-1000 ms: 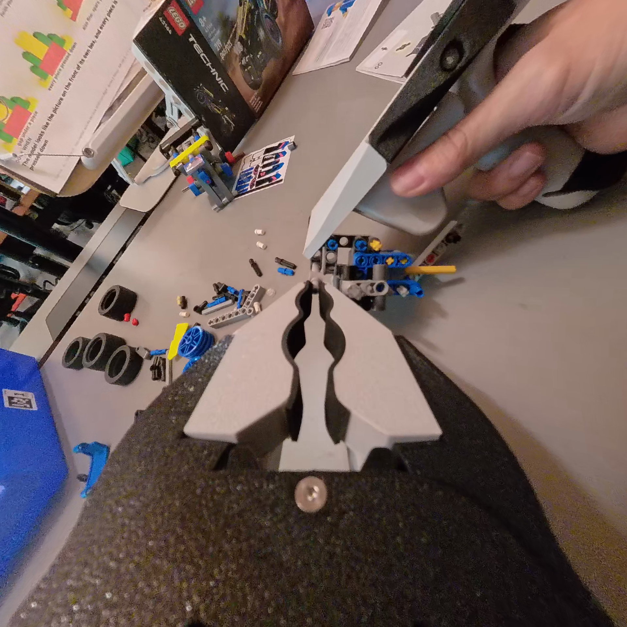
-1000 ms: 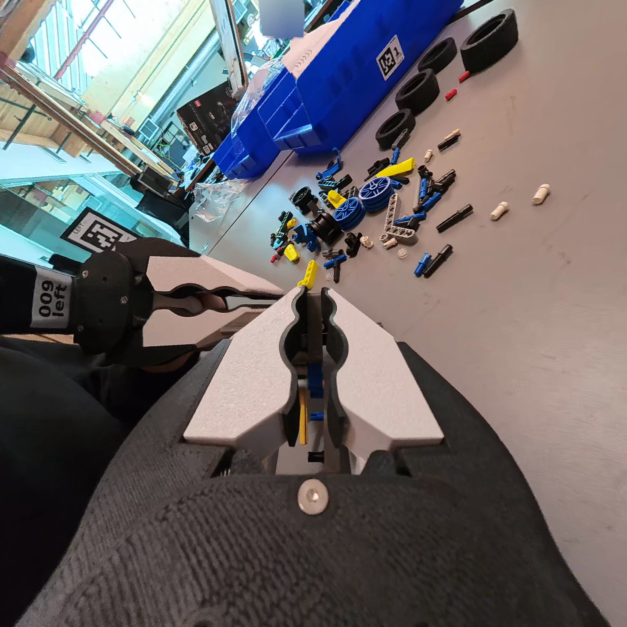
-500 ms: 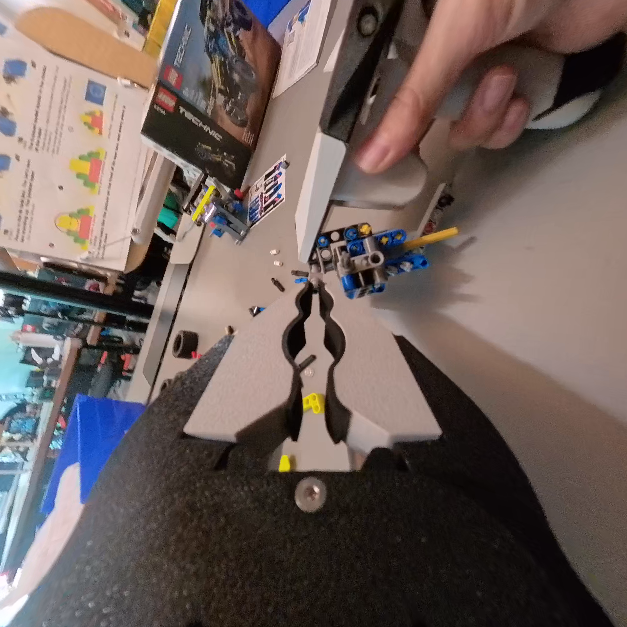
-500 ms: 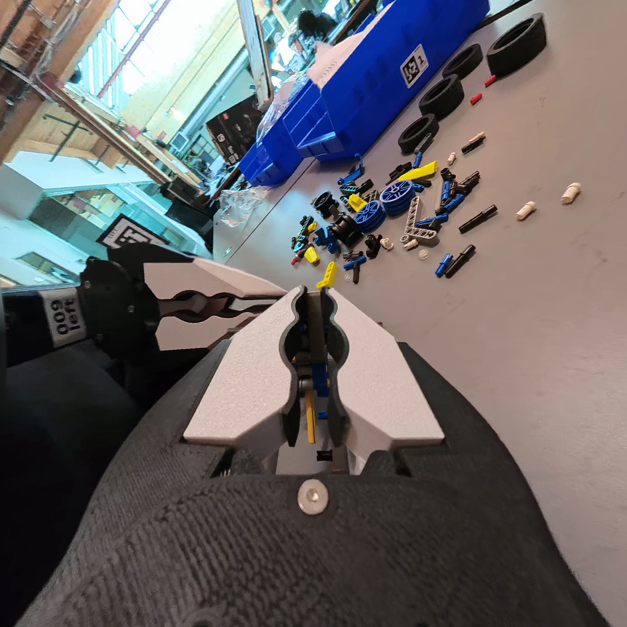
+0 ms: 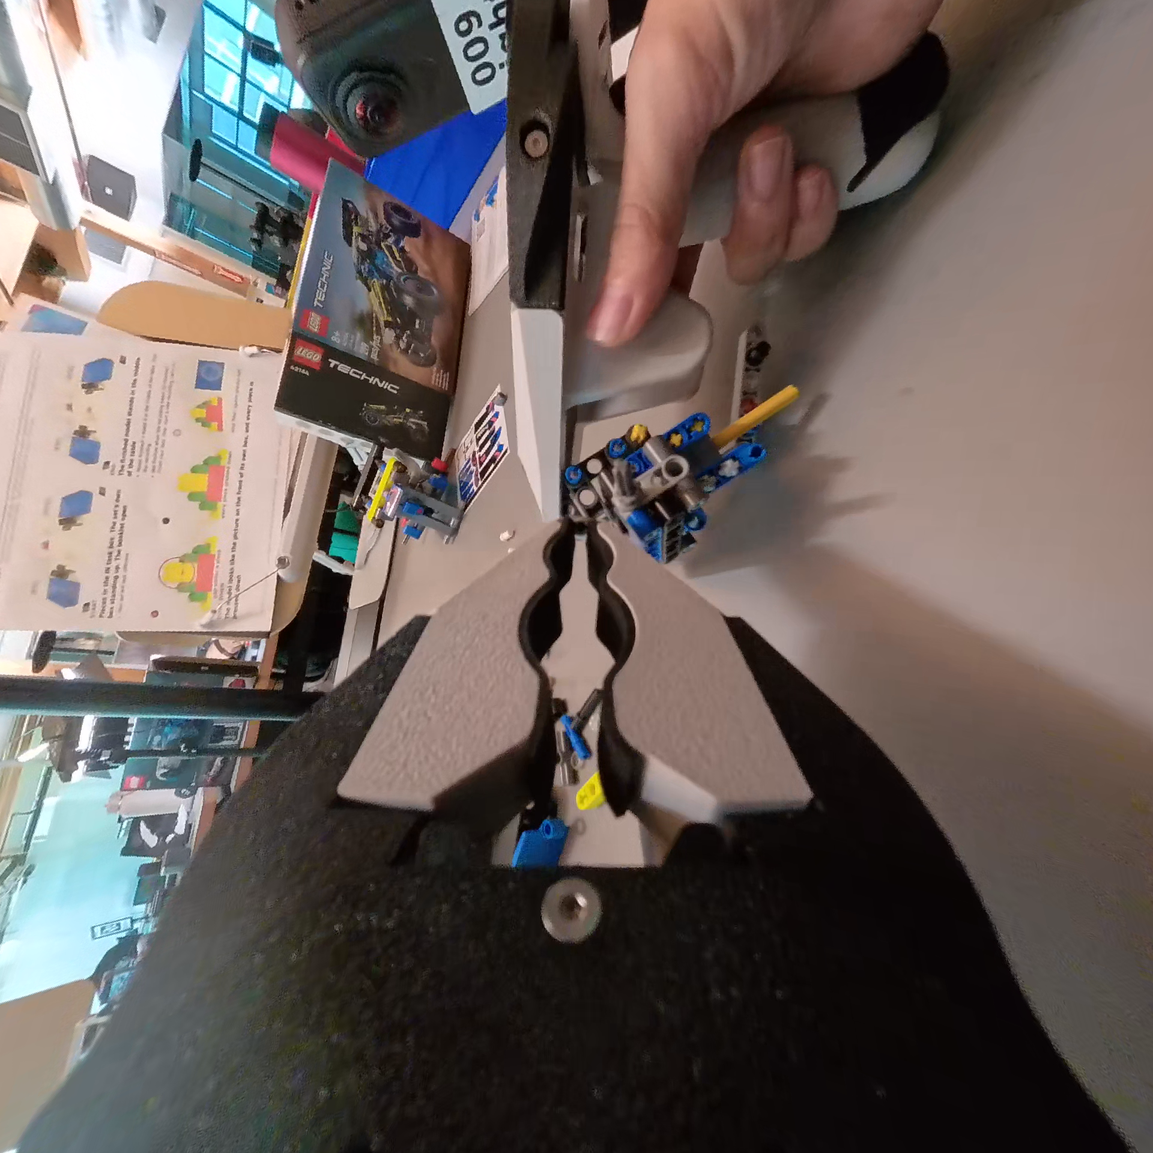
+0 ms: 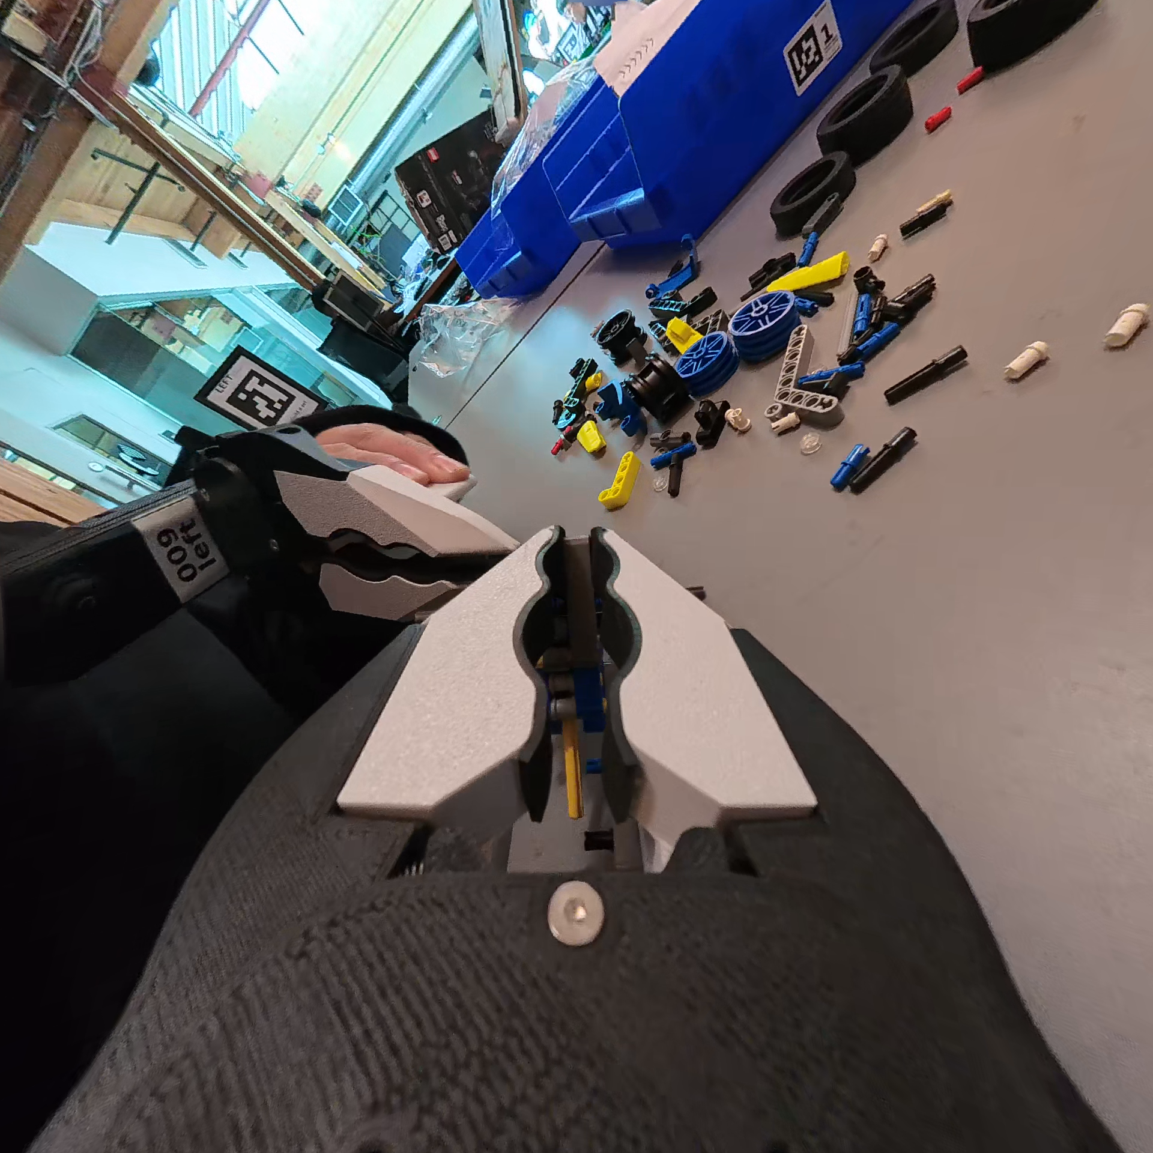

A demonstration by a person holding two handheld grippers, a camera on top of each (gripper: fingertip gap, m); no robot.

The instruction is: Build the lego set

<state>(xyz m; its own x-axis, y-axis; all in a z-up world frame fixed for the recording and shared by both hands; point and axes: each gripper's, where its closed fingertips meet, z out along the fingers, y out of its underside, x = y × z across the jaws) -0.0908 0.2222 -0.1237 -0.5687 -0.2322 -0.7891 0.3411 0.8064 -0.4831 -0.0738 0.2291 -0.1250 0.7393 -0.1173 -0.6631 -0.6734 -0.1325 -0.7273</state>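
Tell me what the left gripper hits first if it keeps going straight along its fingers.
Most likely the blue and grey lego assembly held in the right gripper: the left gripper tips sit right at its near end, possibly touching already.

Printed wording is carried by the dark set box point(image 5: 374, 324), the white instruction sheet point(image 5: 125, 486) and the sticker sheet point(image 5: 483, 452). A white lettered label point(image 5: 483, 50) is fixed on the right gripper point(image 6: 577, 533), a grey one point(image 6: 187, 552) on the left gripper point(image 5: 577, 530). Square code markers are seen on the blue bin point(image 6: 811, 53) and on a framed sign point(image 6: 259, 393).
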